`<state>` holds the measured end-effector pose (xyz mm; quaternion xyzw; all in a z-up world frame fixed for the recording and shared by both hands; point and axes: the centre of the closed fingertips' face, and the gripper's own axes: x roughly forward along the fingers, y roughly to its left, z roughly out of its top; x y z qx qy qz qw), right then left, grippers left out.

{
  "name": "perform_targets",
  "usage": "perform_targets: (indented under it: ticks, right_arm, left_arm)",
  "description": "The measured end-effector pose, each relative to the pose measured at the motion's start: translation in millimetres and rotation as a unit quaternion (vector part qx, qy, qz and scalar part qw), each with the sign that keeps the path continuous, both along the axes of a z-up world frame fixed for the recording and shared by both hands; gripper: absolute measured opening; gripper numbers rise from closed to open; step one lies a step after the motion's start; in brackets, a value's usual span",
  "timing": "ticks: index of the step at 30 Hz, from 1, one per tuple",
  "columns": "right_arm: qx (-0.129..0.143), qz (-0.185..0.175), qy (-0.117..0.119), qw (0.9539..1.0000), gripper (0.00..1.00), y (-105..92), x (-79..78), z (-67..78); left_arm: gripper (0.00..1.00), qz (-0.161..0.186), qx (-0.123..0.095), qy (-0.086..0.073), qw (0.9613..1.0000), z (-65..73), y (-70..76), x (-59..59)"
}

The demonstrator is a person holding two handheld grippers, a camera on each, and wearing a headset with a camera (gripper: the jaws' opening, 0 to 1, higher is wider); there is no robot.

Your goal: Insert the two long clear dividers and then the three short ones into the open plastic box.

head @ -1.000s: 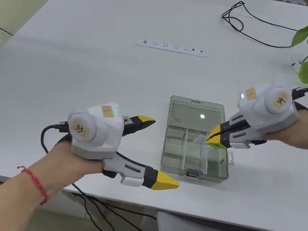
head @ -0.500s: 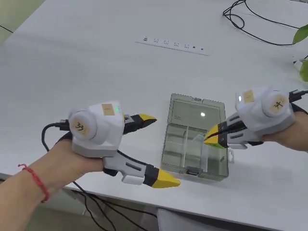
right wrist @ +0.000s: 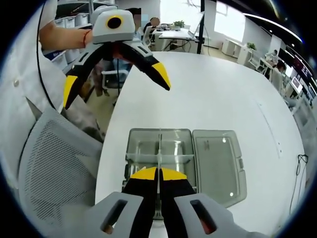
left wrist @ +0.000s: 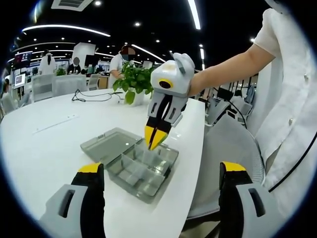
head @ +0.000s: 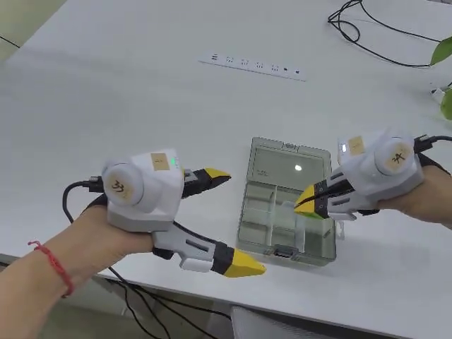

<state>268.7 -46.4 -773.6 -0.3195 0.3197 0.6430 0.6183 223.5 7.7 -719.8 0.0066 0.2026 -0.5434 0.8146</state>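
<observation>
Pinches a thin clear divider (right wrist: pixel 159 144) in the right gripper (head: pixel 304 205), with the yellow-tipped jaws pressed together on its upper edge. Holds it upright over the right half of the open plastic box (head: pixel 248 226), lower edge down among the compartments; cannot tell whether seated in the slots or just clear of them. In the right gripper view, shows edge-on as a fine line running forward from between the tips and crossing a clear wall set crosswise in the tray.

Holds the left gripper (head: pixel 233 220) spread wide with nothing between the jaws, off to the left of the box and apart from it, near the front edge of the white table (head: pixel 106 92). Wears a red string (head: pixel 48 263) on the left wrist.

Has the box near the table's front edge, with its lid (head: pixel 291 164) laid flat open on the far side and the tray split by clear walls into several compartments.

Farther back on the table: a white power strip (head: pixel 258 66), a loop of black cable (head: pixel 367 32) at the far right, and green plant leaves (head: pixel 443 53) at the right edge. In the left gripper view, a few people (left wrist: pixel 119 67) standing beyond the table; in the right gripper view, a grey mesh chair (right wrist: pixel 54 163) beside the table's edge
</observation>
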Motion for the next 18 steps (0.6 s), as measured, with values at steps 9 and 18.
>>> perform_targets:
  ticks: [9, 18]
  right_arm:
    - [-0.014, -0.001, 0.007, 0.9999, 0.02, 2.4, 0.0, -11.1]
    - [-0.036, 0.002, 0.008, 0.9993, 0.02, 2.7, 0.2, -26.7]
  left_arm:
    - [0.99, -0.003, 0.002, 0.002, 1.0, -2.0, -0.6, -1.3]
    - [1.0, -0.005, 0.006, 0.005, 1.0, -5.8, 0.3, -1.1]
